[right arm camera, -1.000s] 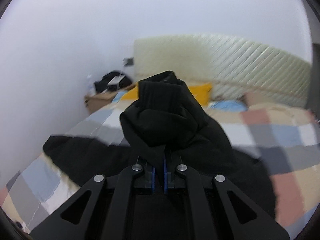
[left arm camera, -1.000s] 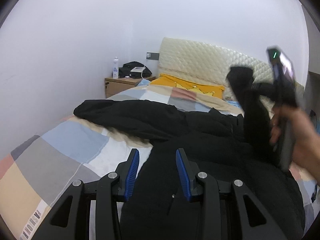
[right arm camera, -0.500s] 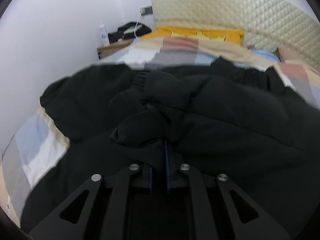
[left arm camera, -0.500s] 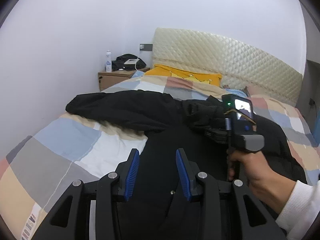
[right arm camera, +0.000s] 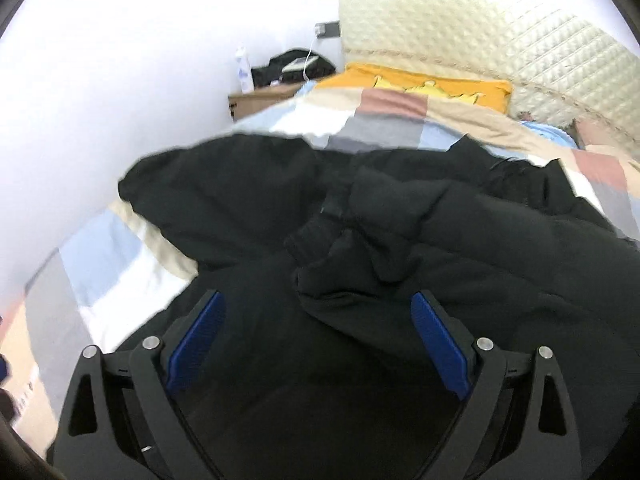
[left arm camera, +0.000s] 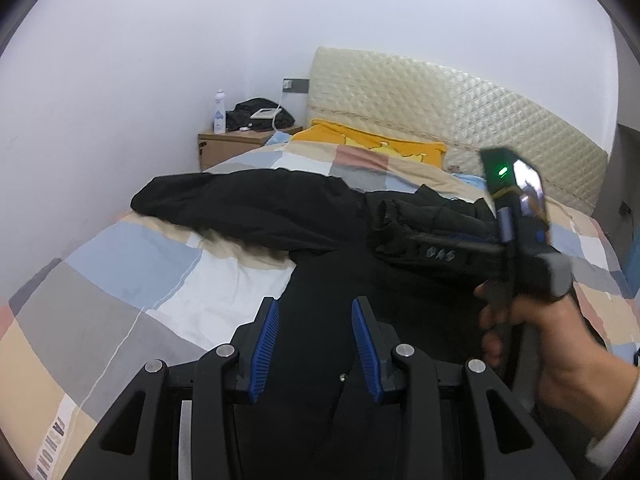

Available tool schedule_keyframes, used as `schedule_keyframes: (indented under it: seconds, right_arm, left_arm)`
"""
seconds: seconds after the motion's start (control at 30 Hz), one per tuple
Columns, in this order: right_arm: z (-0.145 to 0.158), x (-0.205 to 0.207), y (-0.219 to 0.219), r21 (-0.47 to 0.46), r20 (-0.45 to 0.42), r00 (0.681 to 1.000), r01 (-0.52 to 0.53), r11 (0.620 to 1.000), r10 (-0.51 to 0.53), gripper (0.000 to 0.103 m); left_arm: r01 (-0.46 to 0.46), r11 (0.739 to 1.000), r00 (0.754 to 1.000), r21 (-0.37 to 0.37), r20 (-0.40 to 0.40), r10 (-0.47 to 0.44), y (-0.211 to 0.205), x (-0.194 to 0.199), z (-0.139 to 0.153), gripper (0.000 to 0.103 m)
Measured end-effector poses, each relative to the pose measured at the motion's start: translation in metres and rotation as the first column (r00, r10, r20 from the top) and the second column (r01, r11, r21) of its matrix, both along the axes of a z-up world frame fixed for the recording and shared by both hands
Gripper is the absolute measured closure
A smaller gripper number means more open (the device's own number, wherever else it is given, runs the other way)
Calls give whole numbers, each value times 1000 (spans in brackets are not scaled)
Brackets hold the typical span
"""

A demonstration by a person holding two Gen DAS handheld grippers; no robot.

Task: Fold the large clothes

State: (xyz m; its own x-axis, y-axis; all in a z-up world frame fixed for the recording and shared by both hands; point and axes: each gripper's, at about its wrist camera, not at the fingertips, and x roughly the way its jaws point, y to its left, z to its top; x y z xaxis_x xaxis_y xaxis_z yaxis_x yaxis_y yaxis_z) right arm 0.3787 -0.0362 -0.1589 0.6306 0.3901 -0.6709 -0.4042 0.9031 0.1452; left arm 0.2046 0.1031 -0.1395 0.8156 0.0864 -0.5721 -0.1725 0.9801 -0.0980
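Black jacket (right arm camera: 460, 240) is lying across the bed (left arm camera: 132, 280); right tongs (right arm camera: 318, 340) are opening above its sleeve, left tongs (left arm camera: 316, 344) hovering apart, gripping nothing.

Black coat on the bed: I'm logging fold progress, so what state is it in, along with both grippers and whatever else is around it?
black coat: spread on the bed, one sleeve laid across its body, other sleeve stretched out
right gripper: jaws opening, gripping nothing
left gripper: part open over the coat, pads not pressing
patchwork quilt: spread under the coat
bottle: upright on the nightstand
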Motion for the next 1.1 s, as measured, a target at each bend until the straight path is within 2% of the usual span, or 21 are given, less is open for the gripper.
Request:
schedule_keyframes:
  seconds: [0.13,0.23,0.37,0.53,0.63,0.87,1.1]
  right_arm:
    - [36,-23,-27,-14,61,998,32,999,-31,9]
    - [63,-37,-48,-23,102,993,56,998,-53,9]
    - [102,-60,-79,3,157,983,100,995,-100,9]
    - [141,-95,-114,34,211,965,155,987,-159,9]
    - [155,-116,-135,41,244,951,184,982,-189,8]
    - [166,-149,-173,52,263,931,249,967,-254,8]
    - [171,-193,-186,82,334,901,264,961,-276,8]
  left_arm:
    - [16,1000,1000,6,22,-16,-6,-8,8,65]
    - [51,998,998,-23,35,-50,-11,-12,14,65]
    - [52,998,997,20,51,-53,-27,-19,22,65]
    - [80,996,996,37,43,-81,-46,-27,25,65]
    - [105,993,992,53,58,-108,-57,-38,32,65]
    - [143,988,985,58,87,-148,-71,-53,41,65]
    - [138,988,986,62,82,-143,-77,-58,39,65]
